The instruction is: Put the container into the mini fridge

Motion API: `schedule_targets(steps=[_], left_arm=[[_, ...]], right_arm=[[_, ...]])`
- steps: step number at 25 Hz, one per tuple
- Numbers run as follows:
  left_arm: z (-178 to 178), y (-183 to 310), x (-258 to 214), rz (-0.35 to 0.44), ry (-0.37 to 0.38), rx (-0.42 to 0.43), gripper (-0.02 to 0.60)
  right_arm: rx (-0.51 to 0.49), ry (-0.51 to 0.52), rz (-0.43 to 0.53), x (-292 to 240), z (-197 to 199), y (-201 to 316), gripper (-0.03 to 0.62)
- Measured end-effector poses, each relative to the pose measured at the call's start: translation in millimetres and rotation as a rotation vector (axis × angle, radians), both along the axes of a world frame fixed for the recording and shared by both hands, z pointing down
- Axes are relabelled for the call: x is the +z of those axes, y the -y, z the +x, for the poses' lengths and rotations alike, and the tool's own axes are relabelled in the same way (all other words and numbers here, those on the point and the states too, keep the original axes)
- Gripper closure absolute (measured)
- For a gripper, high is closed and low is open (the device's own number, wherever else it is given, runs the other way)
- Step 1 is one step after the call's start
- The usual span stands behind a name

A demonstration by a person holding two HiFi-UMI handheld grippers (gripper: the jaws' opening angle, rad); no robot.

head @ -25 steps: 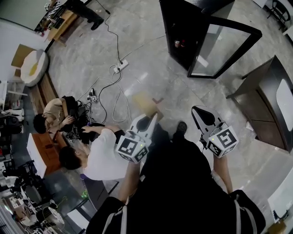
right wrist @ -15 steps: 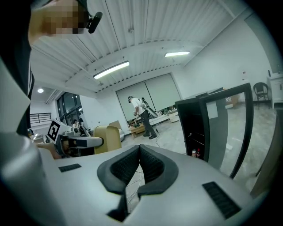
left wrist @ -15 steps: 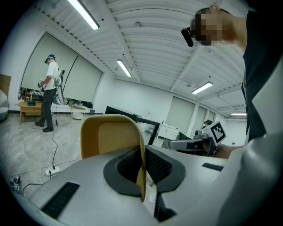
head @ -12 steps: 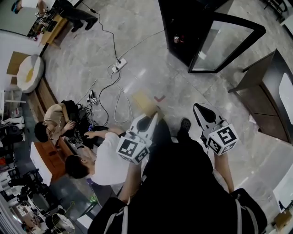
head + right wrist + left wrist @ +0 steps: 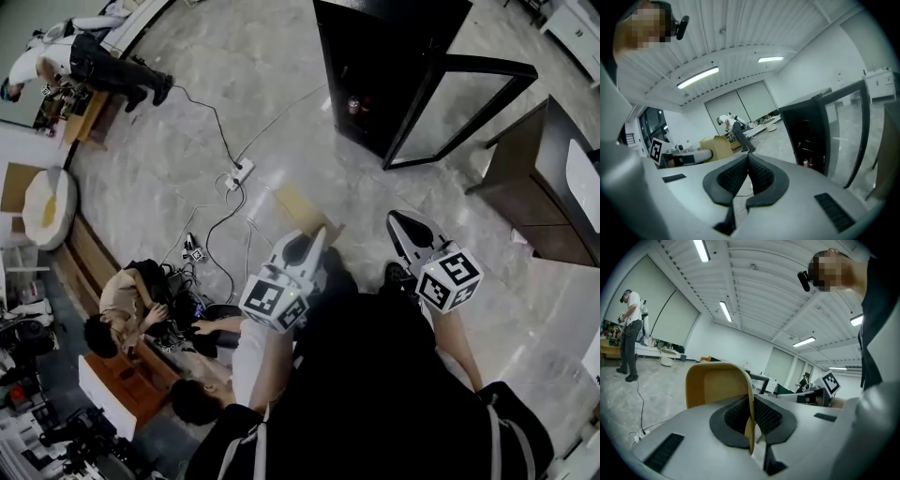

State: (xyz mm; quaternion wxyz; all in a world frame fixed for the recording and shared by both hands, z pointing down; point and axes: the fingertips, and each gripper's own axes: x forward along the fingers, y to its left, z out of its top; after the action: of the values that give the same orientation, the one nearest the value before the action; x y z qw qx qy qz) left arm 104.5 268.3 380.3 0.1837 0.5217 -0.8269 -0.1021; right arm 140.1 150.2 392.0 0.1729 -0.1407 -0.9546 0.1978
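Count: 1 container [image 5: 715,383], 1 mini fridge [image 5: 389,56] with its door [image 5: 461,101] swung open, 2 small items [image 5: 358,104] on its shelf, 1 standing person [image 5: 94,66], 2 seated people [image 5: 127,305]. Left gripper [image 5: 751,423] pinches the container's thin wall. Right gripper [image 5: 746,161] is pressed together, empty. Container is well short of the fridge and mostly hidden behind the left gripper in head view. Shelf items are too small to identify. Versus a second ago: fridge sits nearer, grips unchanged.
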Motion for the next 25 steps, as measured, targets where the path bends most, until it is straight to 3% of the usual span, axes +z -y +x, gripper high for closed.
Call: schedule_targets(steps=[8,18,25], left_arm=[[-62.3,-9.4,11.6,0.021,-0.028,0.135,0.543],[-100.0,42.3,27.5,0.033,-0.109,0.256,0.543],[-114.2,86.4,-1.1,0.032,-0.075,0.265,0.543]], right_arm=[[0.116,-0.064,-0.009,13.0,-39.2,-31.8,0.576],[0.324,-0.131,0.024,30.4,-27.4,25.8,0.576],[0.314,-0.039,-0.041,12.7,-72.7,67.7,0.576]])
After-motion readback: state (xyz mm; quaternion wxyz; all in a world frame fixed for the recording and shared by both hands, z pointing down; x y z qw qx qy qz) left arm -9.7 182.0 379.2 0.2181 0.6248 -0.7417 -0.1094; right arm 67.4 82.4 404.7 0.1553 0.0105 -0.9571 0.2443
